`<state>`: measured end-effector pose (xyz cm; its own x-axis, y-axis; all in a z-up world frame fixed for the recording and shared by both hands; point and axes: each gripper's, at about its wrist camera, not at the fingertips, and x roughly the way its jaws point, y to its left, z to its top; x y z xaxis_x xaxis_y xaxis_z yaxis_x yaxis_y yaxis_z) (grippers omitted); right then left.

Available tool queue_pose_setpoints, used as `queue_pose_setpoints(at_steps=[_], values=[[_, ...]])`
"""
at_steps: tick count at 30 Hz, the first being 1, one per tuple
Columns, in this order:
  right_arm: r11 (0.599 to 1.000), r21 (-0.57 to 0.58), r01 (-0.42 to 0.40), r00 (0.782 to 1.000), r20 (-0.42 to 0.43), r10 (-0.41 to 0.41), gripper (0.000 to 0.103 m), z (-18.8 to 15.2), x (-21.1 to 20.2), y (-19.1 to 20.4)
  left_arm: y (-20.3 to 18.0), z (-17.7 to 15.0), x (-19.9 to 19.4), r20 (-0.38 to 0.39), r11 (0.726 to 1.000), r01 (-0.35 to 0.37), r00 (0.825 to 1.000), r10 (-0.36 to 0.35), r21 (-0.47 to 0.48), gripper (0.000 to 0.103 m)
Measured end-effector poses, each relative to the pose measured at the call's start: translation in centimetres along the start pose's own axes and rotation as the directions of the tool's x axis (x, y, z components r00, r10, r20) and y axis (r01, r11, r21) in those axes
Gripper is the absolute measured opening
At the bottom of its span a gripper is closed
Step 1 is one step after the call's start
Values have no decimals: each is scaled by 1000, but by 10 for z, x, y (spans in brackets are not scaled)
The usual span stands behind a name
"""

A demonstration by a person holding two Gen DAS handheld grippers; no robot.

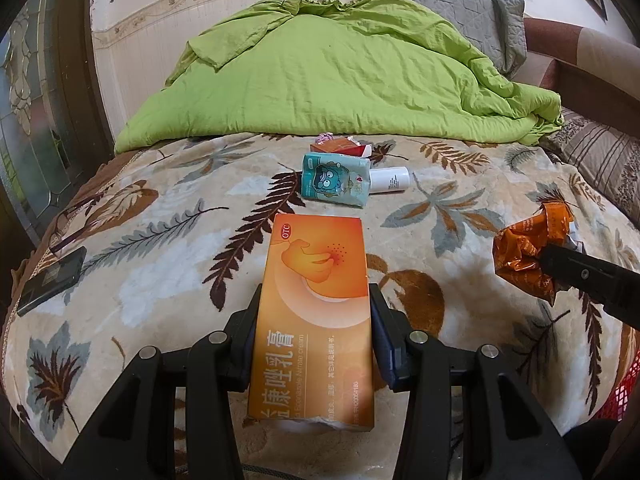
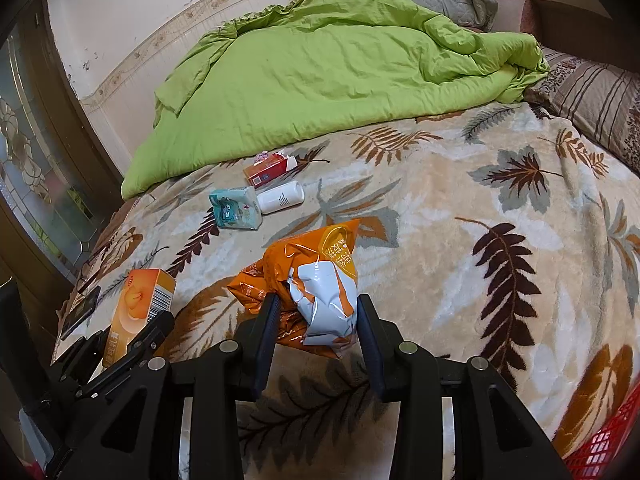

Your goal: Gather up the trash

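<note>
Our left gripper (image 1: 314, 340) is clamped on a flat orange cardboard medicine box (image 1: 316, 320), both pads pressed against its long sides, box held flat with its printed face up, above the leaf-patterned beige blanket (image 1: 160, 216). Our right gripper (image 2: 316, 332) is closed on a crumpled orange-and-white plastic snack bag (image 2: 316, 280), bag bunched between the fingers and sticking out forward. From the right wrist view the box in the left gripper sits off to the left, well apart from the bag. More trash lies further up the blanket, near the edge of the rumpled lime-green quilt (image 1: 340, 72): a teal tissue pack with a cartoon face (image 1: 334, 179), a small white cylindrical bottle (image 1: 390, 180) lying on its side just beside it, touching or nearly so, and a torn red-orange cardboard packet (image 1: 340, 147) just behind both. A dark rectangular phone (image 1: 52, 280) lies at the blanket's left edge. A red mesh basket (image 2: 604, 444) shows at the lower right corner.
</note>
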<state>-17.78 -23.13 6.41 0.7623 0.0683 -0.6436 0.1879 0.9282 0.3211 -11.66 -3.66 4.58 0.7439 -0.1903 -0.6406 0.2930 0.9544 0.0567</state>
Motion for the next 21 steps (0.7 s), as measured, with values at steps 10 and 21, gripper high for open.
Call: queue_pose_setpoints(at_steps=[10,21], values=[[1000,2,1,1000,4,-1,42,0,0,0,-2,0,-1,6,1000,6,1000,-6,-2,45],[996,82,-28,999,29,25,42,2,-37,-27,-23,7,-29,16,983,180,983,-181,33,45]])
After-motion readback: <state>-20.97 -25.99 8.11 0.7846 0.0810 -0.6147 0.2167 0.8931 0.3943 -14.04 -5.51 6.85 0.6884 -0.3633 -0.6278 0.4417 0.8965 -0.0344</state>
